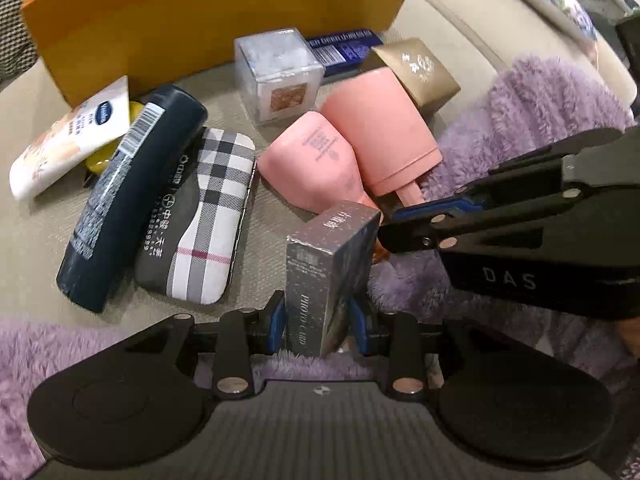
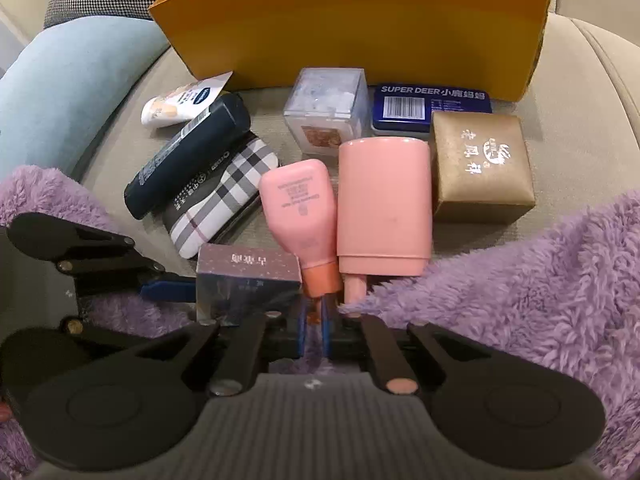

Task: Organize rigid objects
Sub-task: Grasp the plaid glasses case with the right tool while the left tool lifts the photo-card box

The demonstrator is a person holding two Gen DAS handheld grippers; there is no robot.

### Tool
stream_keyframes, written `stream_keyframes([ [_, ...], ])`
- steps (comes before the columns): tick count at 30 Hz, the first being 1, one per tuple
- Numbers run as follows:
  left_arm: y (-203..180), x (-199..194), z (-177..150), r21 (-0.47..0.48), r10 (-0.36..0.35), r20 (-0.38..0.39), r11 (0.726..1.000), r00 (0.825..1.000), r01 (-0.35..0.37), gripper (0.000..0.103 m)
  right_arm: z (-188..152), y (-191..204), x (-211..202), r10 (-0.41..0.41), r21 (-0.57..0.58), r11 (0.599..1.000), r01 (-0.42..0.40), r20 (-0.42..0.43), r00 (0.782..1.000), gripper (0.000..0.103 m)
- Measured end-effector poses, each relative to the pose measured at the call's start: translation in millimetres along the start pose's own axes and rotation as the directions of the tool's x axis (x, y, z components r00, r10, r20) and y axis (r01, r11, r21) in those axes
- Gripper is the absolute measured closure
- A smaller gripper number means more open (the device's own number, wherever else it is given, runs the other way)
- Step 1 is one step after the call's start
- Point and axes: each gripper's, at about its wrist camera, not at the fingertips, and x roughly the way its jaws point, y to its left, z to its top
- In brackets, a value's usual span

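My left gripper (image 1: pixel 318 320) is shut on a grey starry "photo card" box (image 1: pixel 328 276), held upright; the box also shows in the right wrist view (image 2: pixel 248 280). My right gripper (image 2: pixel 315 322) is shut on the orange cap of the small pink bottle (image 2: pixel 298 200), which lies on the beige cushion; it enters the left wrist view from the right (image 1: pixel 384 236). Beside it lies a larger pink bottle (image 2: pixel 384 204). Further items lie behind: a plaid case (image 2: pixel 224 196), a dark tube (image 2: pixel 188 156), a white tube (image 2: pixel 180 106), a clear cube box (image 2: pixel 326 108), a blue tin (image 2: pixel 432 108), a gold box (image 2: pixel 480 164).
An orange cardboard box (image 2: pixel 360 28) stands open at the back of the cushion. A purple fluffy blanket (image 2: pixel 520 300) covers the near right and left. A light blue pillow (image 2: pixel 60 92) lies at the left.
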Motion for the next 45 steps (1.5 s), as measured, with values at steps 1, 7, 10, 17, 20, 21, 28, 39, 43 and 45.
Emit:
stream_keyframes([
  [1,1.2,-4.9,-3.0,-0.017,-0.001,0.018,1.0,1.0,0.002,0.068,0.2,0.3,-0.3,0.001,-0.001,1.0,-0.001,0.002,1.0,0.096],
  [7,25.7,-51.6,-23.9,-0.214,-0.035,0.174,0.974,0.984,0.072,0.078,2.6,-0.3,-5.4,0.05,0.023,0.998,-0.051,0.024,0.998,0.088],
  [10,43.4,-77.9,-32.1,-0.312,-0.011,0.229,0.946,0.973,0.084,0.078,6.0,2.9,-9.5,0.068,0.021,0.997,-0.069,0.043,0.997,0.078],
  [17,64.9,-88.1,-17.0,-0.438,0.091,0.204,0.899,0.975,0.008,0.078,29.9,19.7,7.0,0.167,0.087,0.982,-0.17,0.034,0.985,0.074],
  [20,65.8,-85.5,-11.5,-0.428,0.167,0.206,0.902,0.964,-0.065,0.078,40.7,23.6,25.2,0.195,0.198,0.961,-0.194,0.014,0.981,0.068],
  [21,69.4,-85.7,-10.1,-0.429,0.179,0.205,0.9,0.962,-0.076,0.078,42.7,25.7,31.3,0.202,0.221,0.955,-0.198,0.007,0.979,0.067],
  [28,89.0,-82.3,-11.4,-0.457,0.174,0.214,0.888,0.961,-0.059,0.078,49.7,35.8,60.2,0.168,0.316,0.935,-0.162,0.008,0.986,0.063],
  [39,92.9,-84.8,-18.3,-0.472,0.162,0.239,0.881,0.957,-0.031,0.078,45.7,65.4,59.5,0.097,0.276,0.955,-0.109,0.059,0.994,0.074],
  [43,88.9,-86.8,-19.2,-0.466,0.163,0.244,0.884,0.956,-0.032,0.078,41.7,73.6,35.7,0.065,0.218,0.971,-0.093,0.13,0.989,0.084],
  [45,85.2,-87.5,-19.2,-0.461,0.156,0.248,0.887,0.956,-0.025,0.078,39.6,74.7,21.7,0.052,0.193,0.978,-0.083,0.159,0.986,0.089],
])
